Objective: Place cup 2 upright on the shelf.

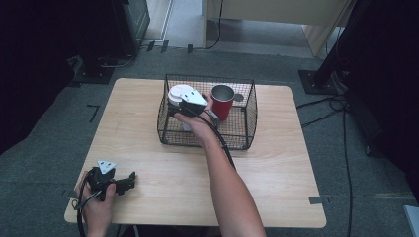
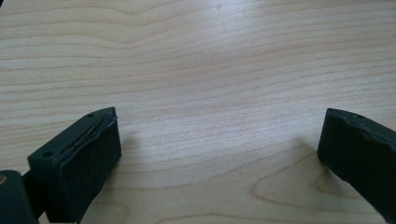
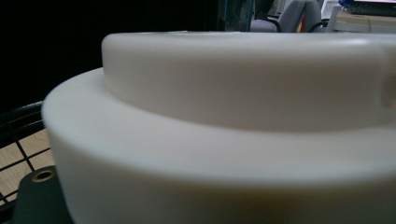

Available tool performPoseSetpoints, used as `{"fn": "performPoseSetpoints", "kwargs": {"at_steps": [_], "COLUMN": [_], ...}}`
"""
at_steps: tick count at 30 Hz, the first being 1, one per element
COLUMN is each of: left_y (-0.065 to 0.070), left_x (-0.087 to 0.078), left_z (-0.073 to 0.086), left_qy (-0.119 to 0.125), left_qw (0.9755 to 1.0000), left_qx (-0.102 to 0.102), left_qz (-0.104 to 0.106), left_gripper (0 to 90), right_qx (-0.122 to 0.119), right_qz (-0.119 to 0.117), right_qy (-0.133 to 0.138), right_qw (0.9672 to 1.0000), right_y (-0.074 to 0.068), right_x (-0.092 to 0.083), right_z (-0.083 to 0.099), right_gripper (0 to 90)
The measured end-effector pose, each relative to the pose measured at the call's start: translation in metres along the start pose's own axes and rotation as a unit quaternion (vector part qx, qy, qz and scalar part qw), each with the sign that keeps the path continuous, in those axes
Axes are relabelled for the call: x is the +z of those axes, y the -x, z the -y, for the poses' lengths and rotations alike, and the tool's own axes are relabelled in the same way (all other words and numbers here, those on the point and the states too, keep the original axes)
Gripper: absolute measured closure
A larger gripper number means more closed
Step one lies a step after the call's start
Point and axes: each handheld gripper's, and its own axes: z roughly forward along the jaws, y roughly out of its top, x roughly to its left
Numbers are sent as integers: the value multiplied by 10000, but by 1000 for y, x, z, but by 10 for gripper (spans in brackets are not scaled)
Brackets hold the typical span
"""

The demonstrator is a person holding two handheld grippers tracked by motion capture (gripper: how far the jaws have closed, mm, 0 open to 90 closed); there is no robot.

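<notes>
From above, my right gripper [image 1: 184, 109] reaches into the wire basket [image 1: 247, 129], forearm stretched forward, clenched on the white lidded cup [image 1: 177, 92] beside a red mug [image 1: 223, 101]. My left gripper [image 2: 219, 154] rests low over the table [image 2: 201, 60], jaws released (nothing between). Right gripper view: the cup's white lid [image 3: 224, 121], close up.

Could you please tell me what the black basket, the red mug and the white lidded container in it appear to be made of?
The basket looks like dark coated metal wire: a thin open grid you can see through. The red mug seems metal, with a red outer coat and a grey, shiny inside and rim. The white container looks like matte, slightly translucent plastic; its stepped lid shows soft, smooth moulded edges.
</notes>
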Motion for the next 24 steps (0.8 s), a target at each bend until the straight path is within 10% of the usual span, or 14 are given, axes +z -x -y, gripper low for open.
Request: {"fn": "performPoseSetpoints", "kwargs": {"at_steps": [24], "left_y": [0], "left_x": [0], "left_z": [0], "left_qy": [-2], "left_qw": [10000], "left_qx": [-1], "left_qz": [-1], "left_gripper": [0], "right_qx": [-261], "right_qz": [-315], "right_qy": [-377], "right_qw": [9985], "right_y": [19], "right_x": [-8], "right_z": [-1], "right_gripper": [0]}}
